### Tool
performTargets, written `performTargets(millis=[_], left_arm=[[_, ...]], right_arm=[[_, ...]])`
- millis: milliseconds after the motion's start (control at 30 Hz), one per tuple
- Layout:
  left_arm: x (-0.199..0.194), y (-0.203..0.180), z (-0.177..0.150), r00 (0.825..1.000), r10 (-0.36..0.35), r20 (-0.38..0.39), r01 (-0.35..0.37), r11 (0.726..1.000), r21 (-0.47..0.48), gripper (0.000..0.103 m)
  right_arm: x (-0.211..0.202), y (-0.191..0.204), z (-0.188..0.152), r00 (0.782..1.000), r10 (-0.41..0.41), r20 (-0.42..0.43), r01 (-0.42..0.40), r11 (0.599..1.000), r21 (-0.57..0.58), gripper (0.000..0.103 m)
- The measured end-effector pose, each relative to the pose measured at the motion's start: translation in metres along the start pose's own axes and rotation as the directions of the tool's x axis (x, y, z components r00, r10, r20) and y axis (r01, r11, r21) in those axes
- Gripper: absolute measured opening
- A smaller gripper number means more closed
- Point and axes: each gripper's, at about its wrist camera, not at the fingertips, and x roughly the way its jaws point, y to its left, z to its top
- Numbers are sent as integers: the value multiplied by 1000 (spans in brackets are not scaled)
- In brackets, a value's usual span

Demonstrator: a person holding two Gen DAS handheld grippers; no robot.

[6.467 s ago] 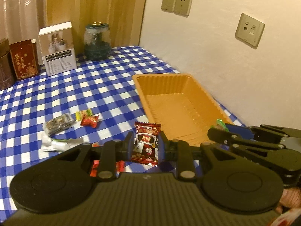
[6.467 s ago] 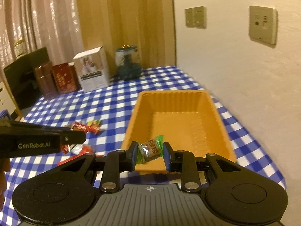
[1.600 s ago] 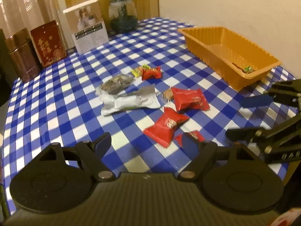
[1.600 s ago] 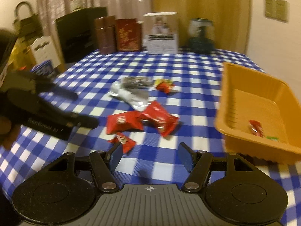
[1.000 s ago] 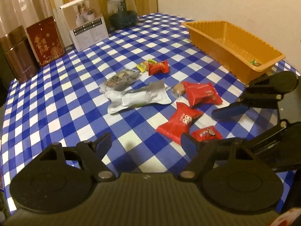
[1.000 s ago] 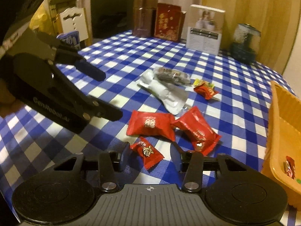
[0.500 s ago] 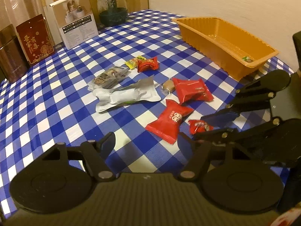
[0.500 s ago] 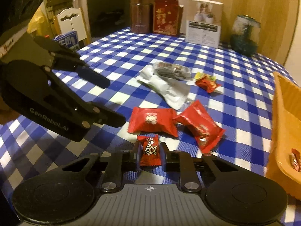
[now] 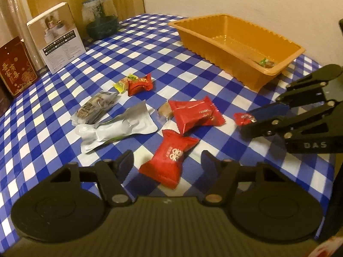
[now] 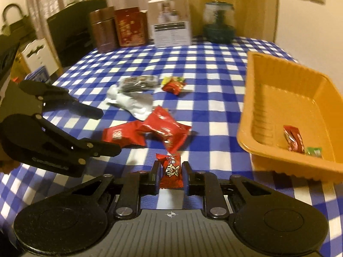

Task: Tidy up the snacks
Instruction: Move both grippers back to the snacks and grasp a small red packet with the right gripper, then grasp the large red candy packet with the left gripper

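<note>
My right gripper (image 10: 171, 174) is shut on a small red candy (image 10: 171, 170) and holds it above the checked cloth, left of the orange tray (image 10: 253, 98); it also shows in the left wrist view (image 9: 244, 118). The tray (image 9: 214, 40) holds a red candy (image 10: 293, 139) and a green one (image 10: 314, 151). My left gripper (image 9: 167, 162) is open, its fingers on either side of a red snack packet (image 9: 171, 156) on the table. A second red packet (image 9: 196, 113) lies just beyond it.
A silver pouch (image 9: 115, 128), a dark packet (image 9: 94, 107), a brown sweet (image 9: 165, 110), a small red candy (image 9: 139, 84) and a yellow one (image 9: 121, 83) lie mid-table. A white box (image 9: 56, 36), red box (image 9: 15, 64) and glass jar (image 9: 100, 19) stand at the back.
My right gripper has lifted the small red candy off the cloth and swung right toward the tray. My left gripper has moved closer over the red packet, still open.
</note>
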Motion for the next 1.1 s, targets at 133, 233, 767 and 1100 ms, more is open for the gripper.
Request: performTargets(millis=[133,233,767,1100], left_arm=[[9,1,3,1000,-9,-17,9,1000,3,49],[13,1,2,999,-15,-29,15,1000,12,46],[17,2,5,998,-38,-56,36,998,-46,26],[-1,0,-1,996,-6,-85,-10,981,-192,23]], right_arm=[[-2,-7,0,1000,-5,3,4,999,37,21],[-3,-9,0,1000,-3,6,3,999,41,21],[1,-9,-1,1000,-3,5,3,998,56,21],[-5,-7,2,1000,-8,27,7,998,59,21]])
